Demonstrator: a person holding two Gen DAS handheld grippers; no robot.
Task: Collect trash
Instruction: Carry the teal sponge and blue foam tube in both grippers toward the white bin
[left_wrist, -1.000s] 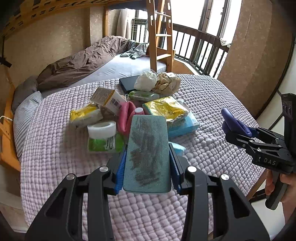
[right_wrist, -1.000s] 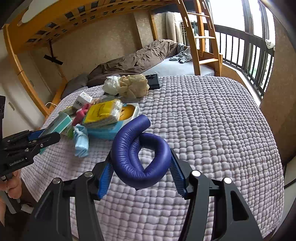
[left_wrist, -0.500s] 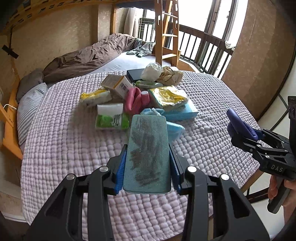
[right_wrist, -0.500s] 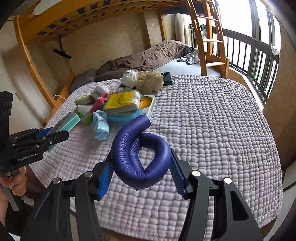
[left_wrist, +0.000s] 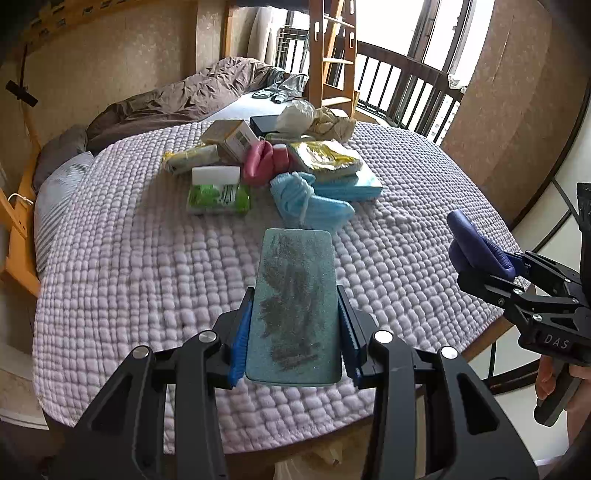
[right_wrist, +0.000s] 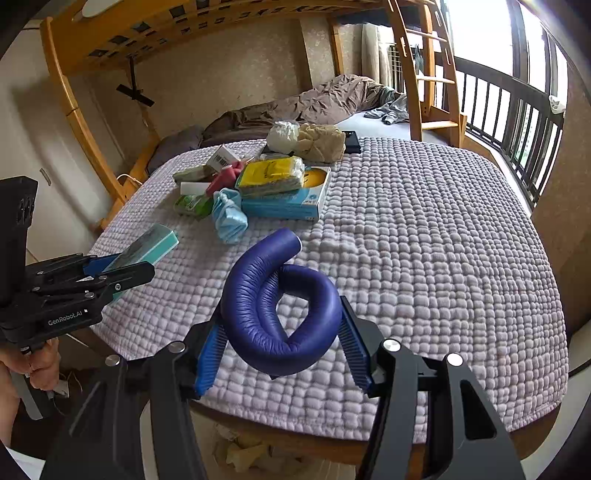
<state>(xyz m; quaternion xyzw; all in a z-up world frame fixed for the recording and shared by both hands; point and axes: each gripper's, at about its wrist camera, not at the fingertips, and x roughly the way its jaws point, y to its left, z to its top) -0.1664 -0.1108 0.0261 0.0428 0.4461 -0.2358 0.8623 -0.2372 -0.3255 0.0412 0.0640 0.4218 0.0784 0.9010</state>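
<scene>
Quilted bed carries blue masks beside wipes pack.

Left gripper: black angular linkage arms, silver round screws, blue ribbed pads, white "GenRobot.AI" lettering on side. Right gripper: same build, "DAS" lettering. Bare hand on black pistol-style handle

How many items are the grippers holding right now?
2. The left gripper clamps a teal sponge block; the right gripper clamps a coiled blue foam tube. Everything else lies on the bed.
</scene>
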